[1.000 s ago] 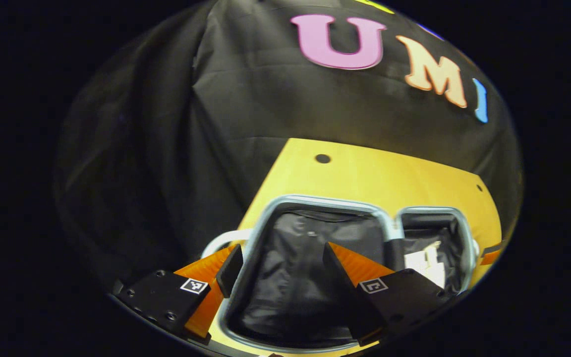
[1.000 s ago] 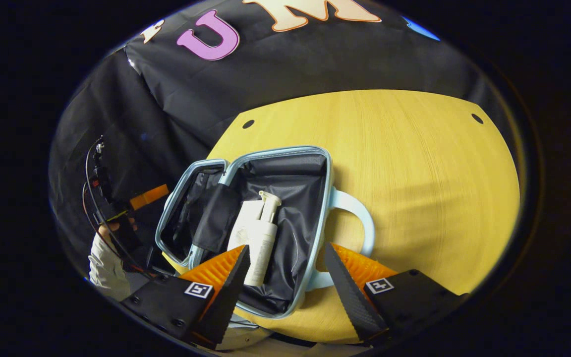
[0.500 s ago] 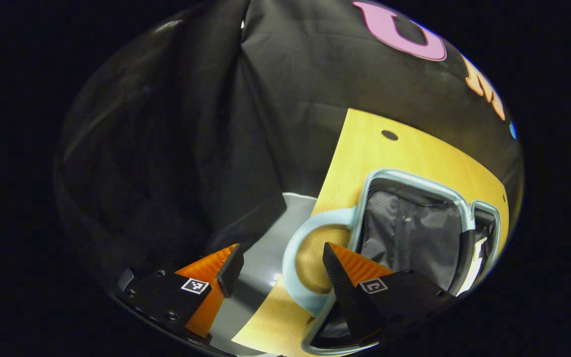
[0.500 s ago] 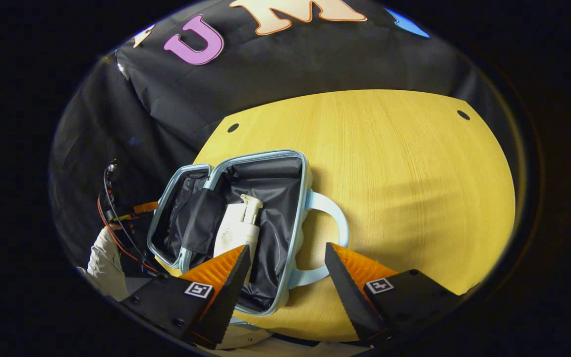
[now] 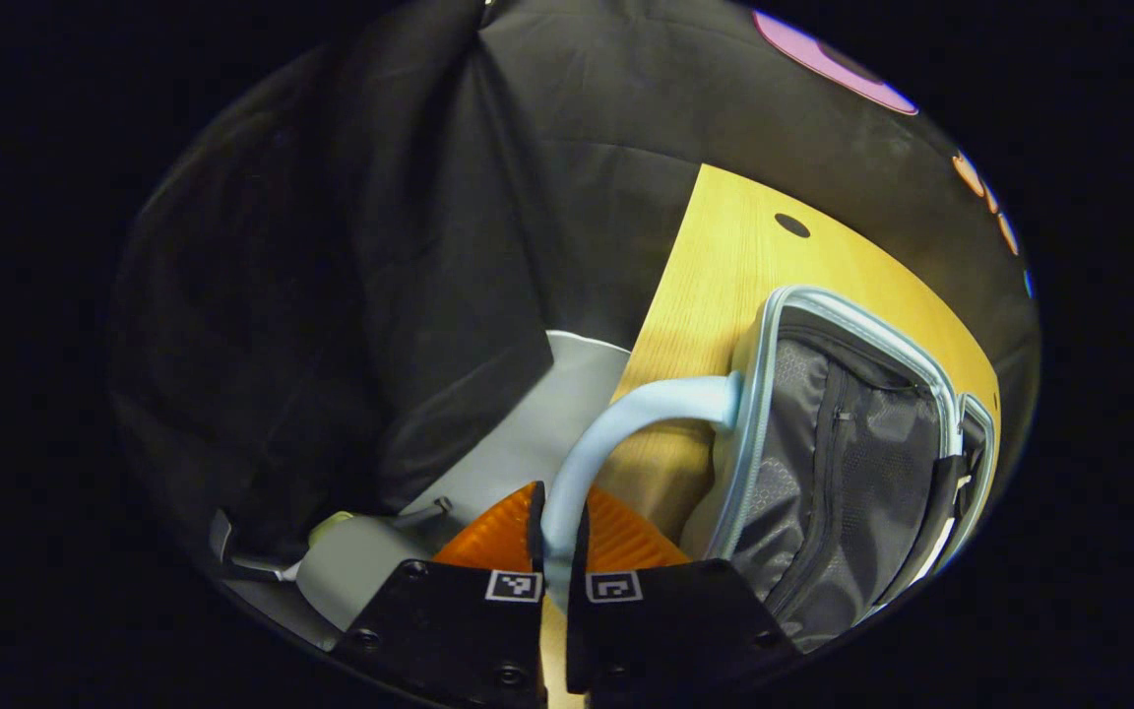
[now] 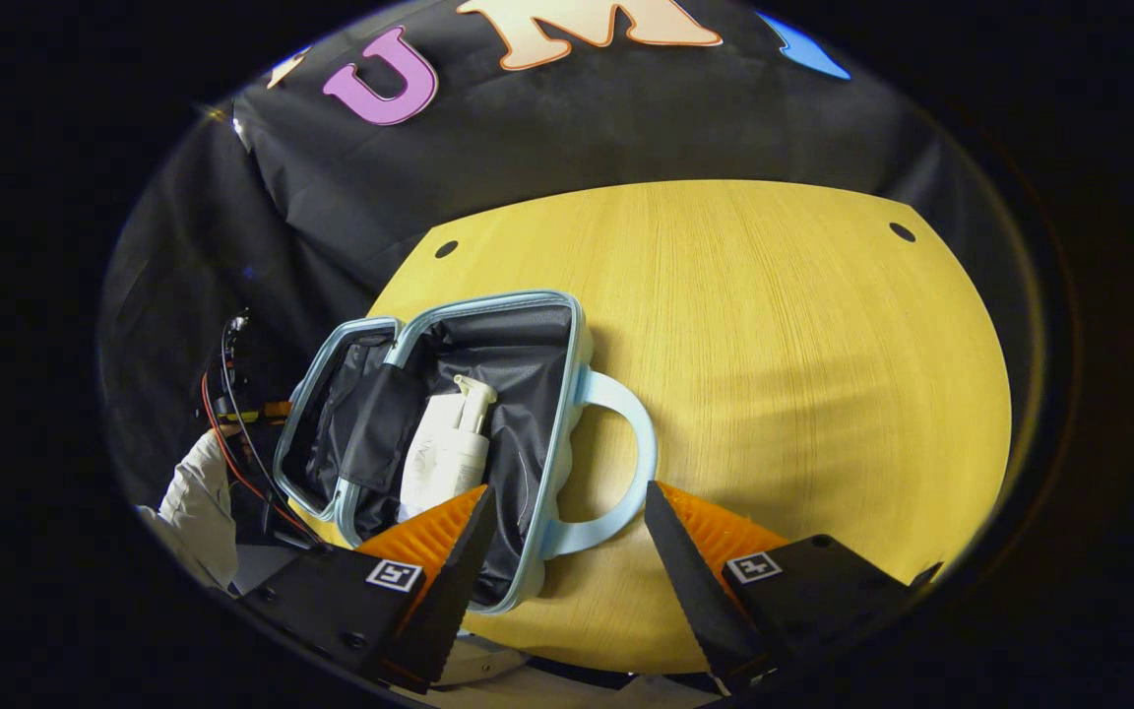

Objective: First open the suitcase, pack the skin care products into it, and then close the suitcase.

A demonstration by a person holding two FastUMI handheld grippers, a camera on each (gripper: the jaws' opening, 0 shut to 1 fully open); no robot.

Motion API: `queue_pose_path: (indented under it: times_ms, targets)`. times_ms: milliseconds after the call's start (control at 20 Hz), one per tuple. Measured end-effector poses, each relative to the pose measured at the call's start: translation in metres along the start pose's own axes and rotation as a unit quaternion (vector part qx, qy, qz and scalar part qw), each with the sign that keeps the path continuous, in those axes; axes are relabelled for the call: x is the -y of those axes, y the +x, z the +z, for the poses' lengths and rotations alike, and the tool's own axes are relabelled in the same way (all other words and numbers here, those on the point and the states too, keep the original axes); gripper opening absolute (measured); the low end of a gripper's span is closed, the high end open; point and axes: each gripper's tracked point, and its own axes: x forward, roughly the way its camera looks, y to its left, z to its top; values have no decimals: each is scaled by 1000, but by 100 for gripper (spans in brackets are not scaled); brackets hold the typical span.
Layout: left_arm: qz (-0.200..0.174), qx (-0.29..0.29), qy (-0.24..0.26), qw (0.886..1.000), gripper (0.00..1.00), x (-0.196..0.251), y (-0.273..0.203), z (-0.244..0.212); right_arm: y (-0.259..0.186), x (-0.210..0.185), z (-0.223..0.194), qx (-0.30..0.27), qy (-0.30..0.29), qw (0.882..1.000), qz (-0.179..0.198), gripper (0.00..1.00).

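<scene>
Left tongs (image 5: 557, 537): we have them clamped on the suitcase's left handle (image 5: 626, 418).
Right tongs (image 6: 562, 537): apart, hovering beside the right handle (image 6: 616, 463).

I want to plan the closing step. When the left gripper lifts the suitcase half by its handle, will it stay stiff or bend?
The left gripper pinches the pale blue handle, a thin arch that probably flexes slightly. The suitcase half has a firm-looking rim, so it should swing as one piece. The white pump bottle lies loose in the other half and may slide.
</scene>
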Motion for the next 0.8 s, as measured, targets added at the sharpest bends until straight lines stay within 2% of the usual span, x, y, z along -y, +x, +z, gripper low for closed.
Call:
queue_pose_path:
  times_ms: [150,200,250,350,500,550,600,650,700,800]
  targets:
    - [28,63,32,997,0,0,-42,30,-12,-3,8,26,-16,999,21,96]
    - [27,85,31,996,0,9,-61,39,-18,-5,10,35,-24,999,28,92]
    - [26,107,34,993,0,16,-80,50,-19,-6,8,41,-32,998,34,96]
    - [28,149,50,987,0,29,-127,70,-24,-6,5,55,-48,996,48,96]
    - [21,197,84,977,0,68,-197,85,-49,11,6,74,-62,993,65,96]
    - [19,211,94,973,0,82,-221,88,-59,19,8,82,-61,992,70,92]
    - [18,222,101,970,0,96,-241,89,-65,27,8,91,-58,991,73,92]
    - [13,228,108,968,0,112,-253,87,-72,37,8,97,-54,991,76,92]
    - [7,233,112,966,0,128,-266,85,-80,47,6,102,-49,991,78,96]
    - [1,243,126,962,0,164,-279,81,-95,68,1,112,-41,990,79,96]
